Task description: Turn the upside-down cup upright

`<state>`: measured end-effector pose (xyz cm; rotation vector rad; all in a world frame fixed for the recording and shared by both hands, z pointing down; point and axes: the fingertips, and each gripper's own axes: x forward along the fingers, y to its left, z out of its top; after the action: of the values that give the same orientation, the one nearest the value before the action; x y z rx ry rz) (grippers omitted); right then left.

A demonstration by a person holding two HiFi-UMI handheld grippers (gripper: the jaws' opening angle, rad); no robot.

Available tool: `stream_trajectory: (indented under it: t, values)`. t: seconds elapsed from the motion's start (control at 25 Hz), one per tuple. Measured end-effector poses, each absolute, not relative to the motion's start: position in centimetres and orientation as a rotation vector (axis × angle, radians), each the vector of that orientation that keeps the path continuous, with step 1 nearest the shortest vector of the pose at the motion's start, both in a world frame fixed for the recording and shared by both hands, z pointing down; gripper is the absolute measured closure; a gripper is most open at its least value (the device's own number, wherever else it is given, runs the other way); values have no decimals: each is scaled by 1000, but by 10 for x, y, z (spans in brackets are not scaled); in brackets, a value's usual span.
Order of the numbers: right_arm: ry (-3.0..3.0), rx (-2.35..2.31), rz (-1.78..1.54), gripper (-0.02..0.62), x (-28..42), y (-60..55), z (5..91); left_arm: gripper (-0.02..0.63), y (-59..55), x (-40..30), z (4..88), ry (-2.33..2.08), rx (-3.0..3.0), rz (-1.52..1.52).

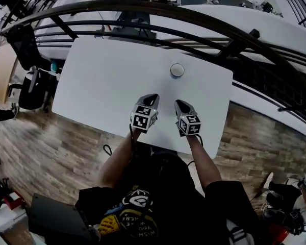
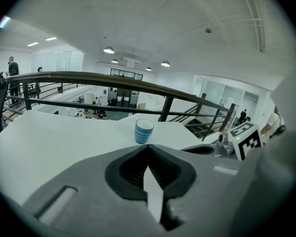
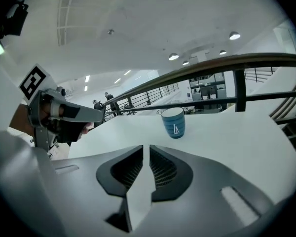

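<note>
A blue cup (image 1: 177, 70) stands alone on the white table (image 1: 102, 80), towards the far side. In the left gripper view the cup (image 2: 143, 131) shows blue stripes, and its wider end, which looks like an open mouth, faces up. The right gripper view shows the cup (image 3: 173, 123) with a small white triangle on its side. My left gripper (image 1: 152, 96) is shut and empty, well short of the cup. My right gripper (image 1: 178, 102), beside it, shows only a hairline slit between its jaws, with nothing in them. Both point towards the cup from near the front edge.
A dark curved railing (image 1: 143, 9) runs behind the table's far edge, with a drop to a lower floor beyond. A black office chair (image 1: 33, 86) stands left of the table. Wooden flooring (image 1: 51, 147) lies around the near side. The person stands at the front edge.
</note>
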<state>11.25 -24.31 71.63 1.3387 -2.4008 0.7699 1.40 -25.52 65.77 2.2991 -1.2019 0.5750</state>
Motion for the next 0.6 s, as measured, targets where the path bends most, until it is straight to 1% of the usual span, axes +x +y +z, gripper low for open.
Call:
stream_trajectory:
  t: [0.08, 0.16, 0.28, 0.44, 0.52, 0.6]
  values:
    - [-2389, 1371, 801, 482, 115, -272, 733, 601, -272, 9, 667, -1202, 2268, 598]
    - [-2341, 1445, 763, 401, 124, -299, 746, 601, -280, 7, 669, -1188, 2233, 577]
    - [-2296, 1455, 654, 309, 127, -343, 766, 601, -292, 2, 667, -1175, 2203, 524]
    - [-2299, 1347, 506, 183, 112, -393, 782, 601, -303, -12, 677, -1141, 2164, 513]
    - [-2288, 1314, 405, 140, 109, -409, 781, 601, -306, -15, 683, -1131, 2143, 525]
    - [-2293, 1308, 366, 135, 108, -422, 778, 601, -309, -17, 688, -1131, 2133, 557]
